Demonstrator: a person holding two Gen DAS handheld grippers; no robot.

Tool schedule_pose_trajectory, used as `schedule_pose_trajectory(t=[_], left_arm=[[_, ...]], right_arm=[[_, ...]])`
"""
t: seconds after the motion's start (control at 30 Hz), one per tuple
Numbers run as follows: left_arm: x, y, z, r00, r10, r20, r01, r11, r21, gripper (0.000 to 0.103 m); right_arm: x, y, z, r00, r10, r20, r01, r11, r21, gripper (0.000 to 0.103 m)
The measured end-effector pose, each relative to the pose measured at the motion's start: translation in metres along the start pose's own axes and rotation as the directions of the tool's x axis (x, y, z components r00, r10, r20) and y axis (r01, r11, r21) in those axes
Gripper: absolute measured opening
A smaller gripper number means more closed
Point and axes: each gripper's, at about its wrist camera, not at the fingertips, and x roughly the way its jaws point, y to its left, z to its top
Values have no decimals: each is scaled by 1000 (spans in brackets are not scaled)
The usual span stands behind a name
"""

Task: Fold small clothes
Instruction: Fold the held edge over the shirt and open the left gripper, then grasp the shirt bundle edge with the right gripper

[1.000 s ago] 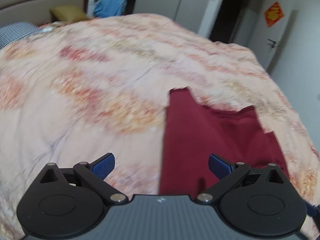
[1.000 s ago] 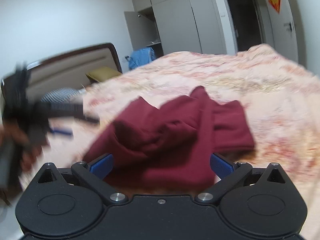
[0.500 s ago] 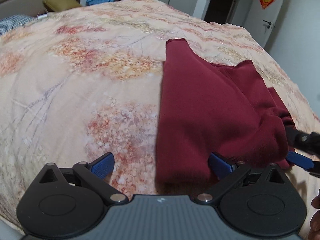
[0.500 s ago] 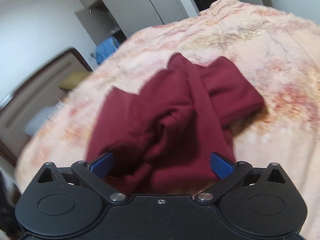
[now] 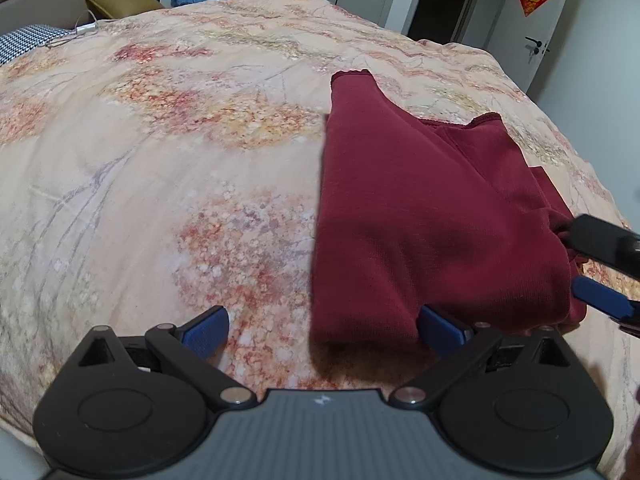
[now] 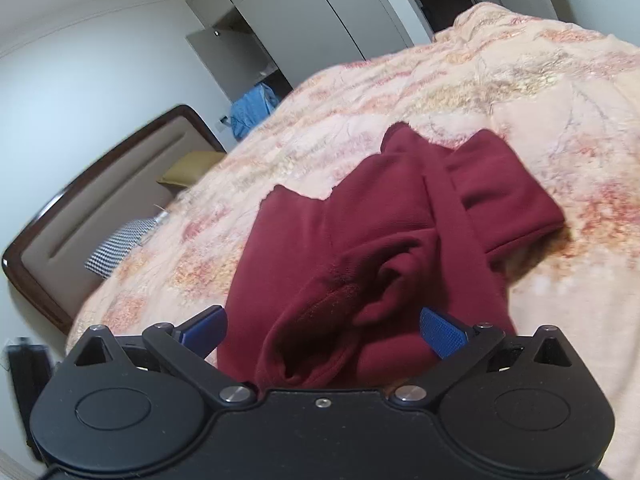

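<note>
- Left wrist view: dark red knitted garment [image 5: 420,216] lies on the peach floral bedspread [image 5: 160,160], filling the centre right of the frame. Its left edge runs straight and its near edge looks doubled over, so I judge that at least one fold is already made.
- The far end, toward the upper centre, shows a scalloped hem and a stepped outline, so the layers there are not squared up.
- The left gripper [image 5: 324,326] sits at the bottom centre with its blue-padded fingers wide apart. The right pad rests at the garment's near edge, the left pad is over bare bedspread, and nothing is held.
- At the right edge of the frame the right gripper [image 5: 600,268] reaches in, its fingers apart at the bunched right side of the cloth.
- Right wrist view: the same garment [image 6: 360,248] spreads from the centre down to the lower centre, lumpy, with a rolled ridge and a loose sleeve-like flap toward the right.
- The right gripper [image 6: 322,332] has its fingers spread on either side of a raised bunch of cloth. I cannot see them pressing on it.
- By my reading the job is partway. The right side remains to be smoothed and folded in, then the whole made compact.
</note>
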Motion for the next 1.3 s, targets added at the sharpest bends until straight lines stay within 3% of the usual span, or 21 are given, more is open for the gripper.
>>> schedule_pose_trajectory(t=[0.1,0.17,0.37,0.63,0.87,1.03,1.13,1.3], left_arm=[[-6,4,1,1000,-7,-7,6,1000,-22,103],[-11,7,1,1000,-6,-7,6,999,-35,103],[-23,16,14,999,-31,34,34,997,-70,103],[-5,9,54,995,-25,99,29,999,-35,103],[25,9,68,997,-36,64,38,999,-32,103],[42,10,69,997,-66,27,67,996,-54,103],[48,12,69,997,-70,14,71,996,-56,103],[48,13,70,997,-79,14,79,995,-62,103]], right_arm=[[14,3,-9,991,-128,-38,126,990,-56,99],[12,2,-18,985,-172,-29,168,980,-110,98],[-8,-13,-12,998,-37,47,41,997,-67,98],[32,-38,29,999,50,18,-52,990,135,95],[47,-37,33,999,32,35,-38,983,178,78],[54,-25,28,996,-53,68,49,997,62,66],[57,-18,27,992,-92,91,92,996,10,45],[53,-38,25,992,-66,107,53,992,114,35]])
